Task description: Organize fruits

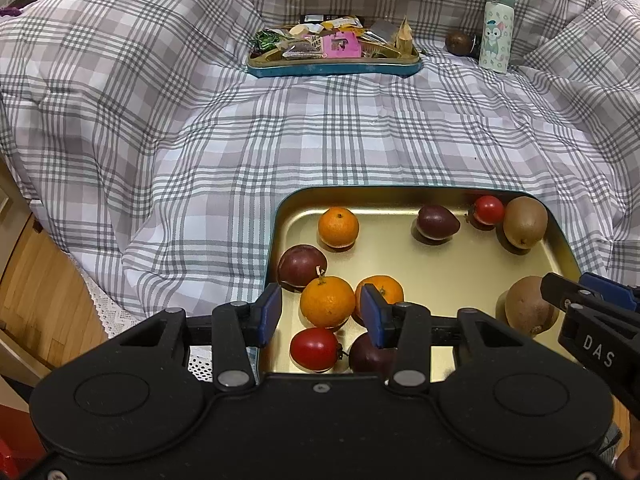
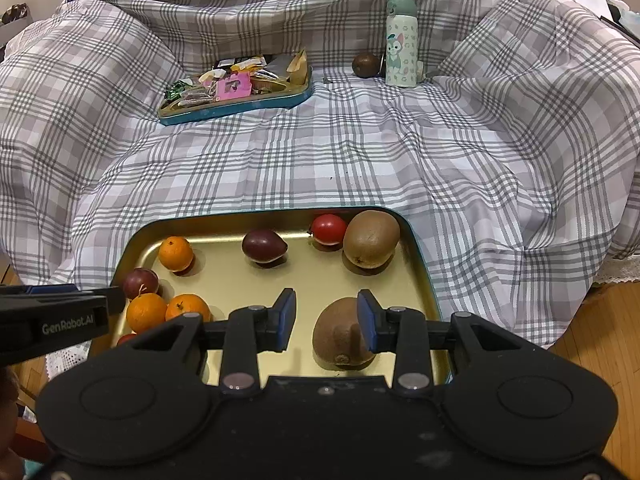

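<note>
A gold tray (image 1: pixel 420 272) (image 2: pixel 312 276) on the plaid quilt holds three oranges, three dark purple fruits, two red tomatoes and two kiwis. My left gripper (image 1: pixel 320 312) is open above the tray's near left, its fingers either side of an orange (image 1: pixel 327 301); a tomato (image 1: pixel 315 349) lies below. My right gripper (image 2: pixel 326 318) is open above the tray's near right; a kiwi (image 2: pixel 340 334) (image 1: pixel 528 306) lies partly between its fingers, against the right one. Another kiwi (image 2: pixel 371 238) and a tomato (image 2: pixel 329 229) sit at the far right corner.
A teal tray (image 1: pixel 334 68) (image 2: pixel 236 102) full of snack packets stands far back on the quilt. A patterned bottle (image 1: pixel 497 26) (image 2: pixel 401 42) stands at the back right with a dark fruit (image 1: pixel 459 43) (image 2: pixel 365 65) beside it. Wooden floor (image 1: pixel 36 280) lies left.
</note>
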`<act>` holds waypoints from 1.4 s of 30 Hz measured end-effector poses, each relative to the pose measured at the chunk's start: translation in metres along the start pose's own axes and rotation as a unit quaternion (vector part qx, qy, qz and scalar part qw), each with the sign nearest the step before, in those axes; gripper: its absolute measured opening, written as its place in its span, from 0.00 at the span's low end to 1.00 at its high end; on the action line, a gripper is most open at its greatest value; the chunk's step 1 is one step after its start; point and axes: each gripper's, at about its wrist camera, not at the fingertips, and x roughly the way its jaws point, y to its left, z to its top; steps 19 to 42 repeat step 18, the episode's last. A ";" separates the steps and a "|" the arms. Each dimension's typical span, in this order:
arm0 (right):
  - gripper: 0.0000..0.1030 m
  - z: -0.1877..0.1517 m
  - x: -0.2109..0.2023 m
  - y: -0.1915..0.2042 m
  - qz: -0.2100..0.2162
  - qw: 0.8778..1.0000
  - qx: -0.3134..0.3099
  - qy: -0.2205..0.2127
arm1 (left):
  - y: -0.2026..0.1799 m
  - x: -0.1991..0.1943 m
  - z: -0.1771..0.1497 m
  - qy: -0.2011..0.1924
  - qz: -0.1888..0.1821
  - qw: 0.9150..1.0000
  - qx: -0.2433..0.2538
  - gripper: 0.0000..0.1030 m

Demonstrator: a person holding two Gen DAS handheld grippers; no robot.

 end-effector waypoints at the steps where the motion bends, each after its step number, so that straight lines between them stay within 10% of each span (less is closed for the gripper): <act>1: 0.35 0.000 0.000 0.000 0.000 1.000 -0.001 0.000 | 0.000 0.000 0.000 0.001 -0.001 1.000 0.000 0.50; 42: 0.35 0.001 0.002 0.001 0.004 1.000 -0.002 0.007 | -0.004 0.006 0.001 0.014 -0.006 1.000 0.011 0.50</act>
